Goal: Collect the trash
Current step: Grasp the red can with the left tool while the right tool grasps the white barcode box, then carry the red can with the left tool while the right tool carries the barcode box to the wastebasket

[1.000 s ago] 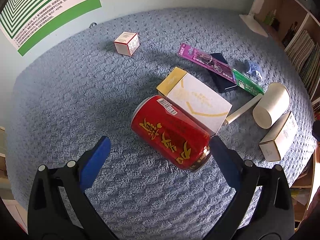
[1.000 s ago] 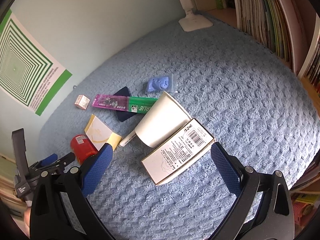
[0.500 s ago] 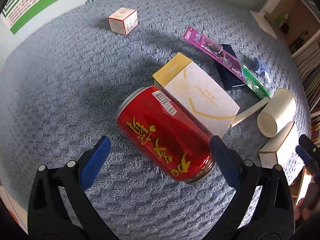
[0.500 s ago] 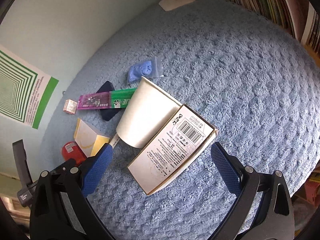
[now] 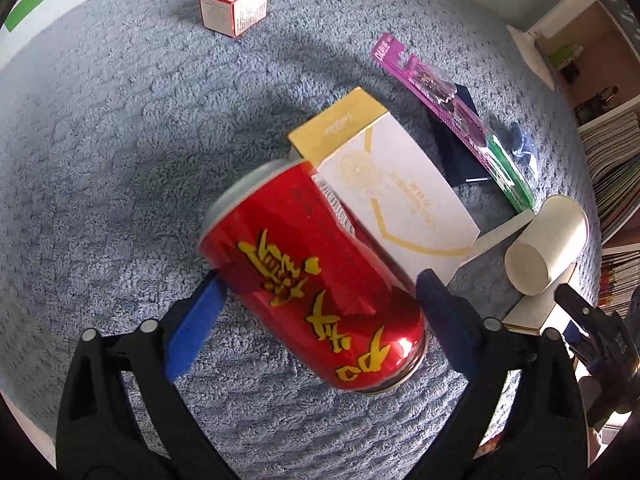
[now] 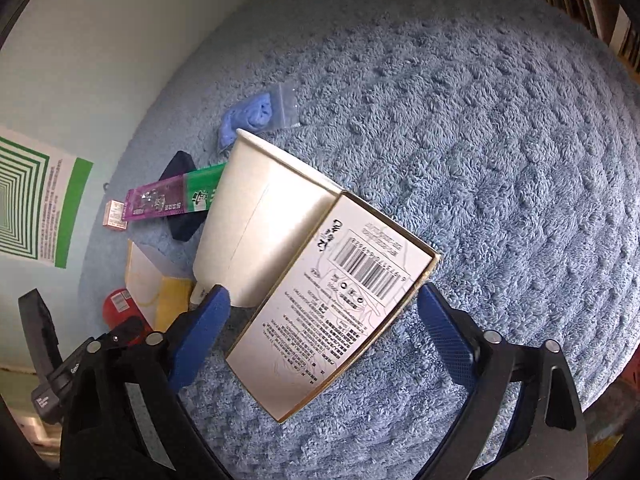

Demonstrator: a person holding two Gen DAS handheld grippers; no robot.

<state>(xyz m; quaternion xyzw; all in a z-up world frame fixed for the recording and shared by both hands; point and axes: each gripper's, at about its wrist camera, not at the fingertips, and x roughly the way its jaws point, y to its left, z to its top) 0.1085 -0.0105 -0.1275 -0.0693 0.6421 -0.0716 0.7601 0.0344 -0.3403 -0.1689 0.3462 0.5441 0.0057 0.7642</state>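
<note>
While both wide:
left gripper (image 5: 316, 312): unclenched, straddles can (image 5: 316, 280); square up, box (image 5: 384, 184) at 1 o'clock.
right gripper (image 6: 320, 324): unclenched, over carton (image 6: 332, 316).

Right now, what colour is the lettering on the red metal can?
Yellow lettering on the red metal can, clearest in the left wrist view.

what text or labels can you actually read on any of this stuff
"DARLIE": on the purple end of the toothbrush pack.
Large yellow Chinese characters: on the red can, which lies between the open jaws of the left gripper; I cannot make them out.
Barcode and small Chinese print: on the white carton, too small.
Gold print on the white and gold box: blurred.
</note>
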